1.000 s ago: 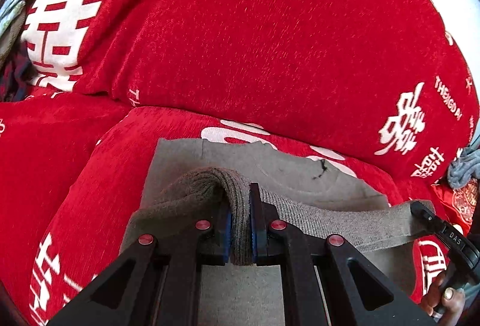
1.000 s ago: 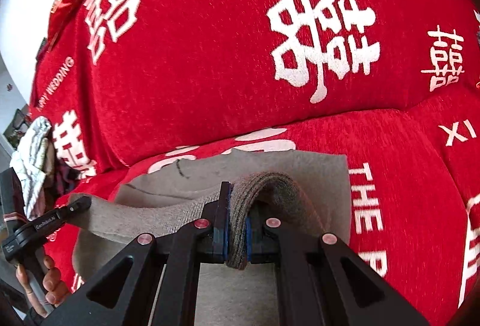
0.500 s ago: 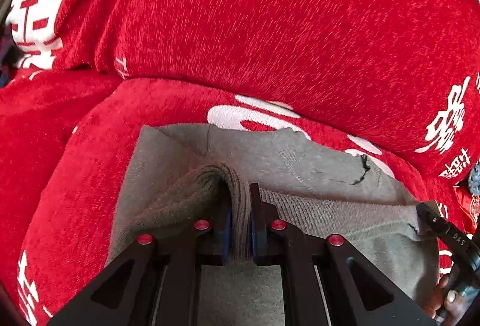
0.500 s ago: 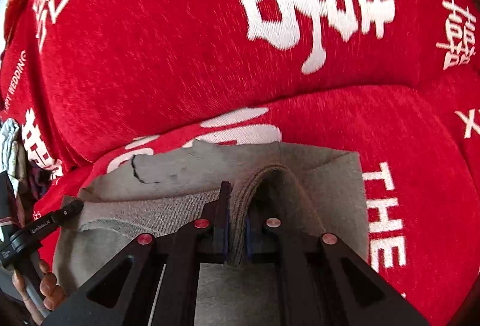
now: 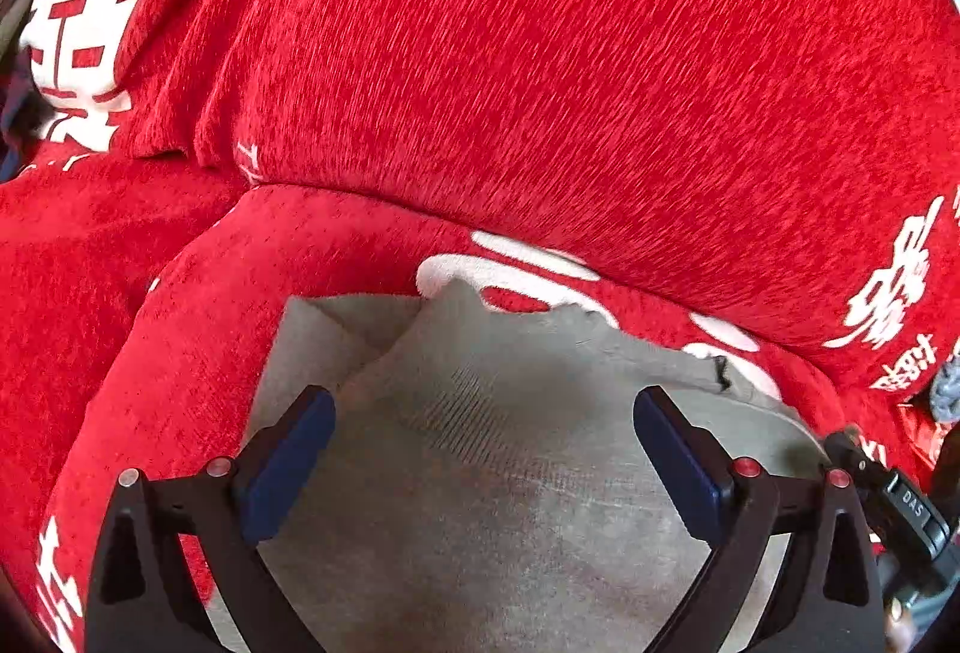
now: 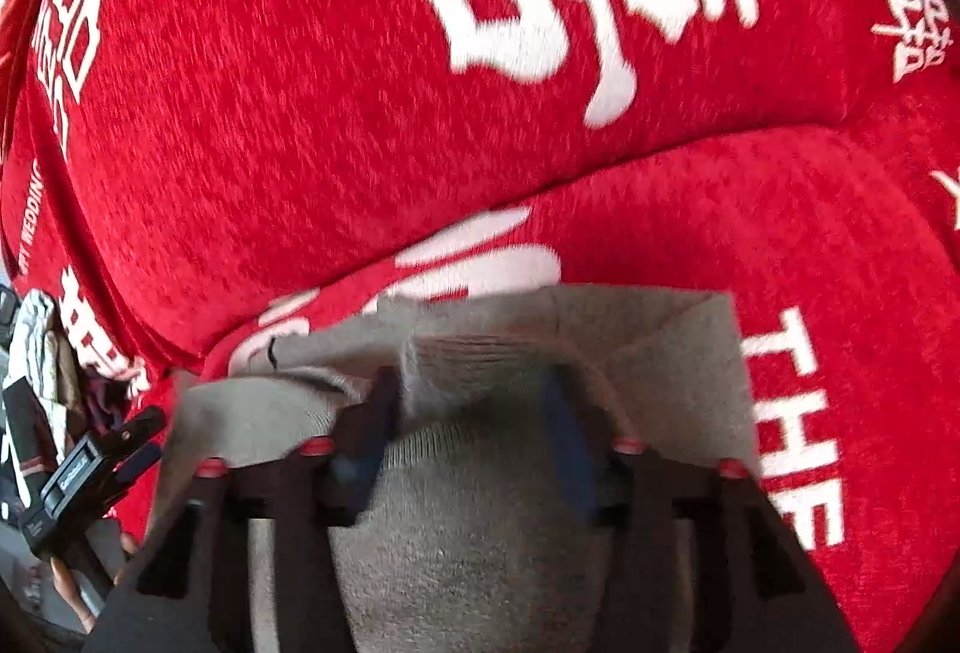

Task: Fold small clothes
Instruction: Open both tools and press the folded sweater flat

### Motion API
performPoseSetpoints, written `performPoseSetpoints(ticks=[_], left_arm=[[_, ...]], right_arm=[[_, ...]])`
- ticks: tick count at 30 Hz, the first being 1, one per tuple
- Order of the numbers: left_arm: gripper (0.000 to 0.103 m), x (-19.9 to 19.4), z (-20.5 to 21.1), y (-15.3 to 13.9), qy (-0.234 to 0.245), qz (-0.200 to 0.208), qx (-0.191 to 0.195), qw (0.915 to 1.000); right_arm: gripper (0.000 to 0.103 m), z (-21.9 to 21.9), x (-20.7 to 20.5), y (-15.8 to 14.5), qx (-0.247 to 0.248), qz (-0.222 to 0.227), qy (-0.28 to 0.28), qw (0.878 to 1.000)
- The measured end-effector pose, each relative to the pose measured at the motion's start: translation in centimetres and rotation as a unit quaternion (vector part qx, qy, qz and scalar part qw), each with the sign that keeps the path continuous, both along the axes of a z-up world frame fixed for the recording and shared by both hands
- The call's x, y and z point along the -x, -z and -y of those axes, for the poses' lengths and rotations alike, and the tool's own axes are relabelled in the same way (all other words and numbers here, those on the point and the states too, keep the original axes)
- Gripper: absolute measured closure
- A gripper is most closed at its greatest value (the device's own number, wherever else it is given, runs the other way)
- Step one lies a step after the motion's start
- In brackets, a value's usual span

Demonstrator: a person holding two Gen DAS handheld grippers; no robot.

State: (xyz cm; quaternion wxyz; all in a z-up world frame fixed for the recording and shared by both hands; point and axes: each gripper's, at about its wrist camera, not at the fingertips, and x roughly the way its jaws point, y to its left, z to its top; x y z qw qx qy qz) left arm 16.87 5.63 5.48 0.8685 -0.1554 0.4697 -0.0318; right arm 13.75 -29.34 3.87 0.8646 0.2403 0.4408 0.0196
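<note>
We lose the near part of the grey garment under the bottom edge of the left wrist view, and black gripper arms cover parts of it on both sides. In the right wrist view the whole picture is smeared by motion blur, so we cannot tell where the garment's folded edge ends or whether the blue pads touch the knit. The white characters on the red sofa cover are cut by the frame on every side. At the left edge of the right wrist view a bundle of pale cloth is too cramped to identify, and only a fingertip of the person shows.
</note>
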Motion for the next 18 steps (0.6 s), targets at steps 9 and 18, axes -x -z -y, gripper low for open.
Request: performPoseSetpoints(ticks=[9, 18], left_arm=[[0.003, 4.4, 3.8, 0.1, 0.123, 0.03, -0.079, 0.9888], [0.0, -0.3, 3.1, 4.4, 0.06, -0.036, -0.152, 0.986]], right_arm=[[0.039, -4.0, 2.5, -2.4, 0.146, 0.031, -0.087, 0.985], [0.033, -5.7, -0.7, 2.2, 0.225, -0.037, -0.086, 0.97]])
